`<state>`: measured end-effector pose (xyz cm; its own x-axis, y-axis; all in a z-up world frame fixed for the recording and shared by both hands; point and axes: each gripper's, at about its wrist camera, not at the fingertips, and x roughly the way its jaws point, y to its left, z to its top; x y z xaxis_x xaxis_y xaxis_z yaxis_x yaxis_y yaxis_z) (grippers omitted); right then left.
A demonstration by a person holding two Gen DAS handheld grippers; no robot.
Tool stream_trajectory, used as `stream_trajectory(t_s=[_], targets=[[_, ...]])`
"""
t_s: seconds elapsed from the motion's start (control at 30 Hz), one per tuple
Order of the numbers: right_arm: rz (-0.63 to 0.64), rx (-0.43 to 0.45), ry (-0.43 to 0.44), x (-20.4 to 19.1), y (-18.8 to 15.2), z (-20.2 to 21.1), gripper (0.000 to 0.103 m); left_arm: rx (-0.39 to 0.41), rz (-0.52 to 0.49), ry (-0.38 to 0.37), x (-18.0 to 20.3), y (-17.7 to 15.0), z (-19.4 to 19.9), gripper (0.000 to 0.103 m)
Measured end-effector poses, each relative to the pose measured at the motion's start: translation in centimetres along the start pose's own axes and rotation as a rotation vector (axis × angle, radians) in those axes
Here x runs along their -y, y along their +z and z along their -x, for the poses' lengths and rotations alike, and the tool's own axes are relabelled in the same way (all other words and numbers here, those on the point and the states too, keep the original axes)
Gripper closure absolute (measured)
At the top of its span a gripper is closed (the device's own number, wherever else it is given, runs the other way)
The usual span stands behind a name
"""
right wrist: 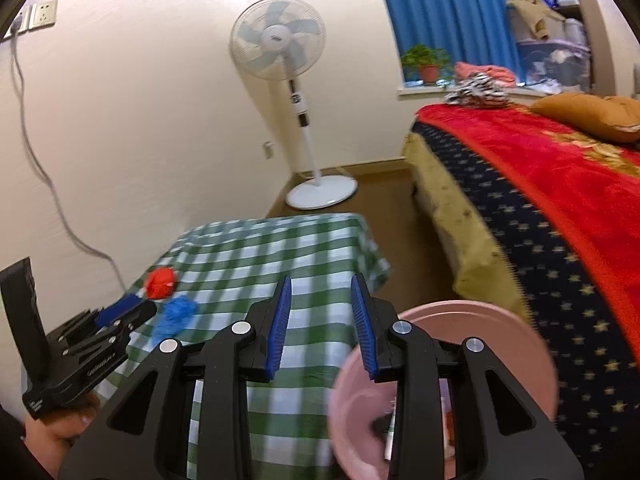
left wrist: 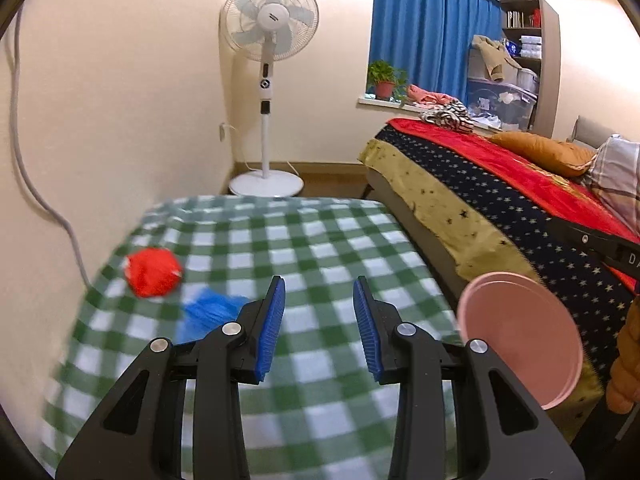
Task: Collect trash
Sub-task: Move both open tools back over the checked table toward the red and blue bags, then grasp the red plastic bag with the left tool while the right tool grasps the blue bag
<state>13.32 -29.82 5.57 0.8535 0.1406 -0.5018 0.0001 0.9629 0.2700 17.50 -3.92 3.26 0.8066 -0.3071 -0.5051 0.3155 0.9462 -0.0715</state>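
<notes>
Red trash wad [left wrist: 152,272] touches blue wad [left wrist: 211,309] near tablecloth's [left wrist: 320,240] wall edge.

Soft checked cloth [left wrist: 320,232] (fleecy), smooth matt pink plastic bowl [right wrist: 532,344], crumpled red wad [left wrist: 153,272], plush red blanket [right wrist: 540,148]

Green-checked cloth [left wrist: 312,240], seemingly red wad [left wrist: 153,273]

Crumpled red wad [left wrist: 153,272] touching crumpled blue wad [left wrist: 210,312] on checked cloth [left wrist: 320,240], pink bowl [left wrist: 520,340] tilted
</notes>
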Motion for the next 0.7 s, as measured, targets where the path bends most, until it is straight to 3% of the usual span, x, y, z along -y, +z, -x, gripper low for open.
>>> stream_trajectory(t_s=[0.2, 0.43, 0.7], targets=[[-0.006, -0.04, 0.095, -3.5, -0.1, -3.4, 0.071, -0.018, 0.013, 0.073, -6.4, 1.1, -1.4, 0.068], [-0.003, -0.081, 0.173, -7.8, -0.9, -8.4, 0.071, -0.042, 0.033, 0.115, -11.3, 0.8, -3.6, 0.068], [-0.012, -0.173, 0.241, -11.3, -2.9, -15.2, 0.071, -0.061, 0.169, 0.175, -15.9, -1.1, -6.6, 0.068]])
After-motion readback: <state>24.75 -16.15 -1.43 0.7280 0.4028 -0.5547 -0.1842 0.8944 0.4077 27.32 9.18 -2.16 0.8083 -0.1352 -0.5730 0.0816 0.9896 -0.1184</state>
